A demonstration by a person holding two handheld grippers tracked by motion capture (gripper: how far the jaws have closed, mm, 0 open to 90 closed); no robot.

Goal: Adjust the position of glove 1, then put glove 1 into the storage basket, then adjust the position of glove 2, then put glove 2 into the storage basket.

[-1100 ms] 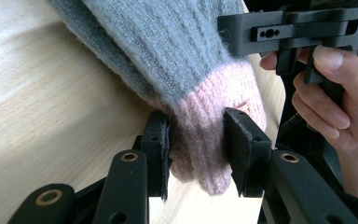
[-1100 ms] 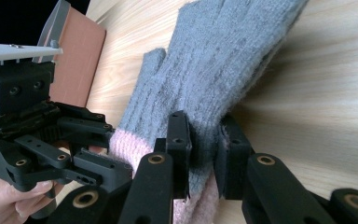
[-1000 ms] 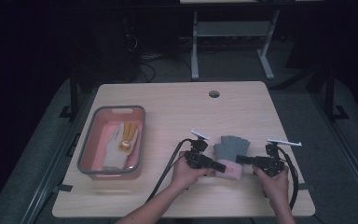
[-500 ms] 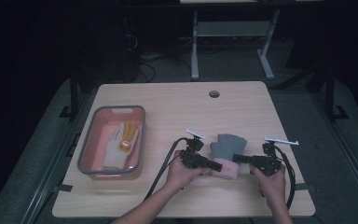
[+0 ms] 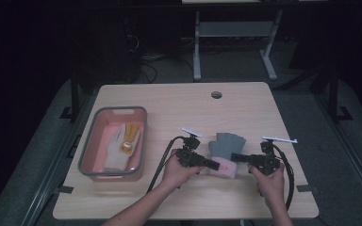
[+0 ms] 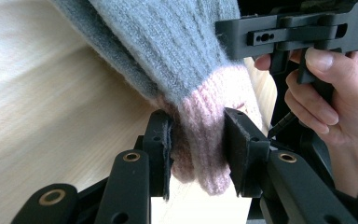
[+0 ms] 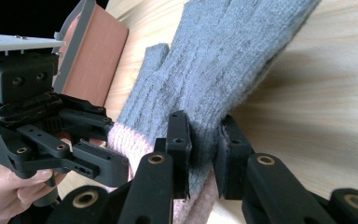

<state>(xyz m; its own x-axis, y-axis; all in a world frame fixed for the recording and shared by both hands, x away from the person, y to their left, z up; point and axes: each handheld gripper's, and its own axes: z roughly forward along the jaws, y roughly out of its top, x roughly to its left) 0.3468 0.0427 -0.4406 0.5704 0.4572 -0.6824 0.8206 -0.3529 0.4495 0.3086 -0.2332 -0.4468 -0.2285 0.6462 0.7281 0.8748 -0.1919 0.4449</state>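
Grey glove with pink cuff lies on tabletop, near front edge, right of pink bin. Left tongs pinch cuff. Right tongs pinch glove side. Both hands slid a bit nearer since a second ago. Glove looks ready for lift toward bin.

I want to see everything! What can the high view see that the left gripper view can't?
High view alone: the pink bin holding pale gloves, the table's hole, and the grey glove's fingers. Left gripper view alone: close up, the left tongs pinching the glove's pink cuff. Both: the glove, the wooden table, and the right tongs beside it.
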